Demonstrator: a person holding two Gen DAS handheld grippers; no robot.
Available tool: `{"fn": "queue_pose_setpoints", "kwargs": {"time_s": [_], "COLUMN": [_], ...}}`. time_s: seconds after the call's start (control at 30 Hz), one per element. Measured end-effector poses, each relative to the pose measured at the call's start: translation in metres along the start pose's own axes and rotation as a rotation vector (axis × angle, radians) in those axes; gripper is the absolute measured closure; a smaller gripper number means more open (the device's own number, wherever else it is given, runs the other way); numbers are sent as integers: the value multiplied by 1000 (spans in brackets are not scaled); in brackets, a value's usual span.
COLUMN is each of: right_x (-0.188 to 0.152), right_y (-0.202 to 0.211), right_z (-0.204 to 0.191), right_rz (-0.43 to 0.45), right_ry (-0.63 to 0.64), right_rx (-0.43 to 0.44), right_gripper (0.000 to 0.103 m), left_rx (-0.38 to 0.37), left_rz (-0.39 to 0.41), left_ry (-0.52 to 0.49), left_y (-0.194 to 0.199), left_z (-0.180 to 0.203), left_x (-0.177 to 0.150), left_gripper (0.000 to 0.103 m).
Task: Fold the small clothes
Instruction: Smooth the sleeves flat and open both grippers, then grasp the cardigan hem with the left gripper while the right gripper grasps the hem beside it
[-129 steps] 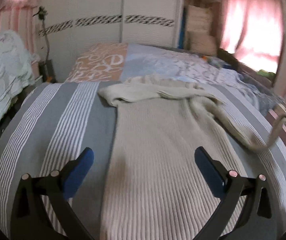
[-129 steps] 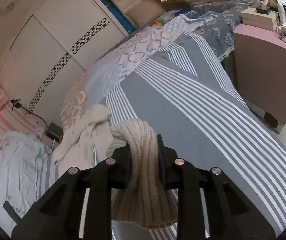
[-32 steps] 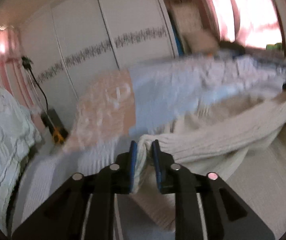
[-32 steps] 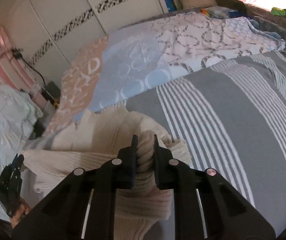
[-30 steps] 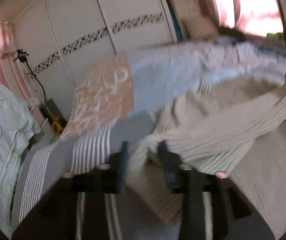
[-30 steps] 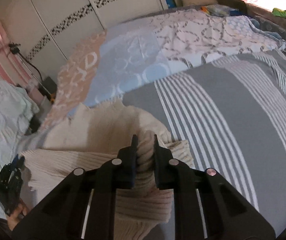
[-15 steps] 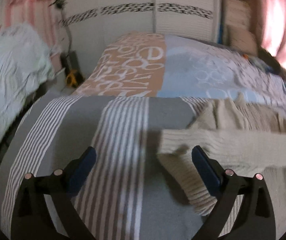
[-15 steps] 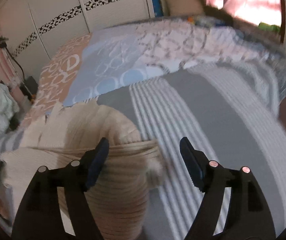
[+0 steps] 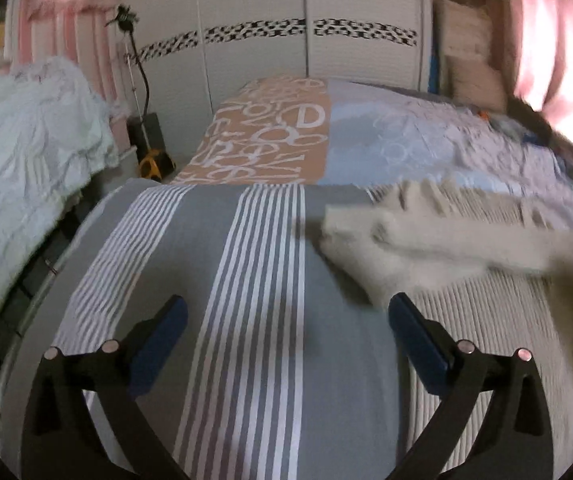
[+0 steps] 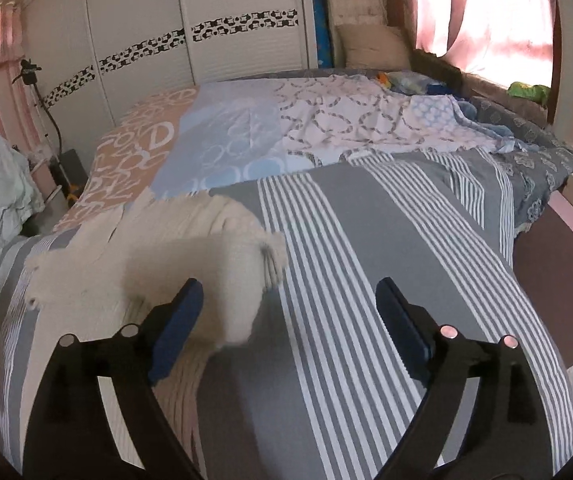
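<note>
A cream ribbed knit sweater (image 9: 486, 300) lies on the grey striped bedcover (image 9: 254, 264), with both sleeves folded across its chest. In the left wrist view it fills the right side, one sleeve (image 9: 446, 240) lying crosswise. My left gripper (image 9: 286, 316) is open over bare bedcover, just left of the sweater. In the right wrist view the sweater (image 10: 174, 252) is at lower left, its folded sleeve cuff (image 10: 246, 280) blurred. My right gripper (image 10: 288, 300) is open, its left finger over the sweater's edge, nothing held.
Patterned quilts (image 10: 246, 136) cover the far half of the bed. A heap of pale green bedding (image 9: 26, 160) lies to the left. White wardrobe doors (image 9: 306, 20) stand behind. A dark pink cabinet (image 10: 558, 264) is beside the bed at right, pink curtains (image 10: 486, 12) above.
Both grippers let go of the sleeves and opened wide. They have drawn back from the sweater, the left toward the left side, the right toward the right.
</note>
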State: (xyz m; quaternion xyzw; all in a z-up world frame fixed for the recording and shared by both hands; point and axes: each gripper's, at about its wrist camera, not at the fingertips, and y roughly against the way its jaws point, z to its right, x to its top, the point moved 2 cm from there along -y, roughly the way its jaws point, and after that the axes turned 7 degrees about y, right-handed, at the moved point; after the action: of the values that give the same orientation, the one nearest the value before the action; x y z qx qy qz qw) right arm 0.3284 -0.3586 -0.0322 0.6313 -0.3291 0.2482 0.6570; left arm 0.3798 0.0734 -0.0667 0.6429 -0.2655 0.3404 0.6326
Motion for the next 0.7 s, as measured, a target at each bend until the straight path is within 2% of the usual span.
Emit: {"fn": "queue_pose_setpoints", "kwargs": {"time_s": [0.13, 0.37, 0.53, 0.7], "right_x": [-32, -85, -110, -125], "right_y": [27, 72, 98, 112], "right_z": [-7, -20, -23, -15], "right_rz": [-24, -55, -54, -63], "right_ry": [23, 82, 108, 62], "right_rx": [28, 1, -23, 9], "right_gripper": [14, 12, 11, 10], "left_rx": [-20, -19, -93, -147], "left_rz": [-29, -61, -146, -218], "left_ry": [4, 9, 58, -6], "left_y": [44, 108, 127, 130], "left_z": [3, -3, -9, 20], "left_x": [-43, -112, -148, -179], "left_gripper": [2, 2, 2, 2]}}
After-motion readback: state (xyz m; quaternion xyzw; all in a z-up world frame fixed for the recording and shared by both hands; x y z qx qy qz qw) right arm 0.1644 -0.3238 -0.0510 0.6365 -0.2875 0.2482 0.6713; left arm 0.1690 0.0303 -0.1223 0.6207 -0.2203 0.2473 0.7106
